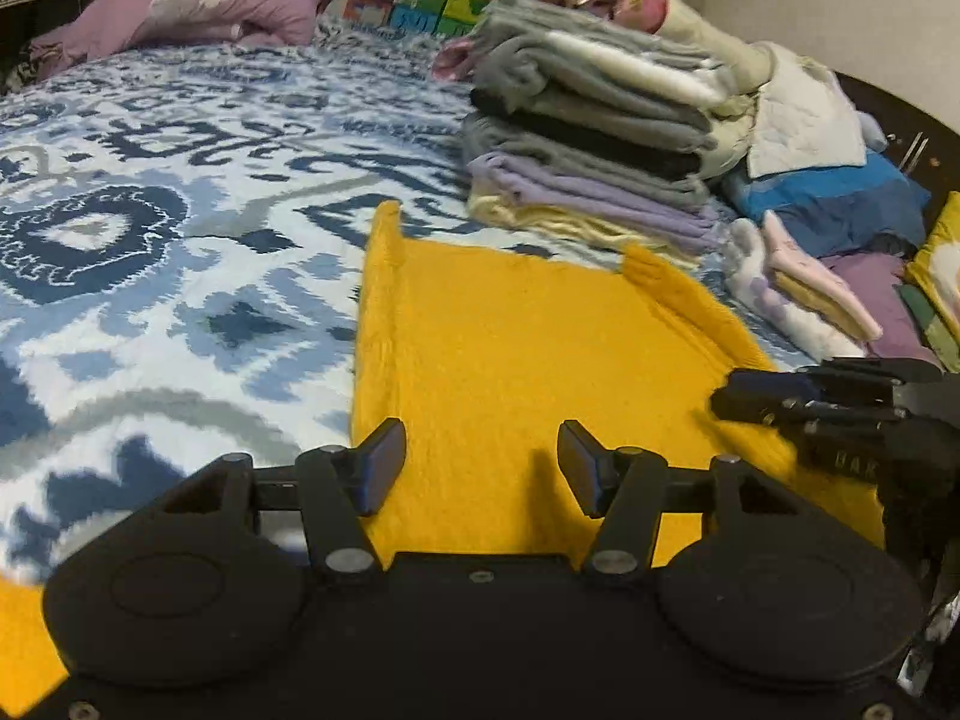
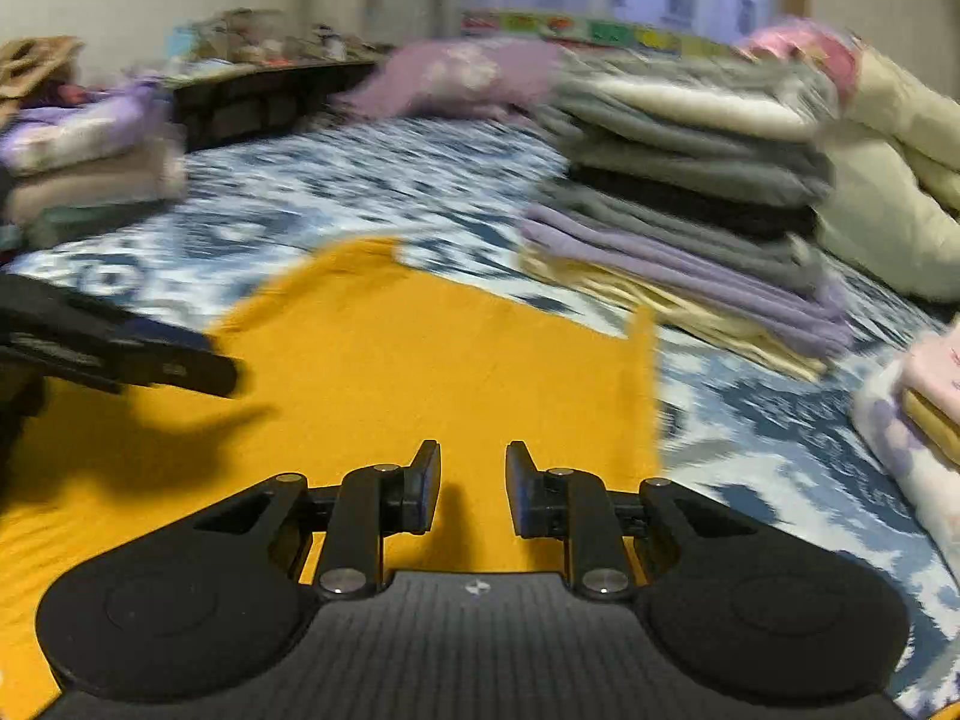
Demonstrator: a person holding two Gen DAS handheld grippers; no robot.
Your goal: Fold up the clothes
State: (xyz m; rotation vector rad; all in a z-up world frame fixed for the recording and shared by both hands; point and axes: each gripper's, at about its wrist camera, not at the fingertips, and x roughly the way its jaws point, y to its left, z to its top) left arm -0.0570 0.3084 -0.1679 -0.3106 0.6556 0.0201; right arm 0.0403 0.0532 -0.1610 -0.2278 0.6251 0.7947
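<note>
now a yellow garment (image 1: 516,360) lies flat on the bed (image 1: 180,192), which has a blue and white patterned cover. in the left wrist view its two long sides are folded inward, so a narrow strip of cloth lies along the left edge and another one along the right edge at the far end.

the left gripper (image 1: 482,467) is over the near part of the yellow garment. its fingers (image 1: 384,465) stand well apart and nothing is between them; only the yellow cloth is seen below them. the right gripper (image 2: 473,487) is also over the garment, near its right edge. its fingers (image 2: 423,489) have a smaller gap, they are open too, and they hold nothing. the right wrist view is blurred. each gripper appears in the other view: the right one comes in from the right side (image 1: 828,405), the left one from the left side (image 2: 120,348).

just beyond the far right corner of the garment stands a stack of folded clothes (image 1: 600,138) in grey, black, purple and pale yellow. to the right of it is a smaller pile (image 1: 804,294) with pink and white pieces. at the far left end of the bed lies a purple pillow (image 1: 204,0) with white flowers.
</note>
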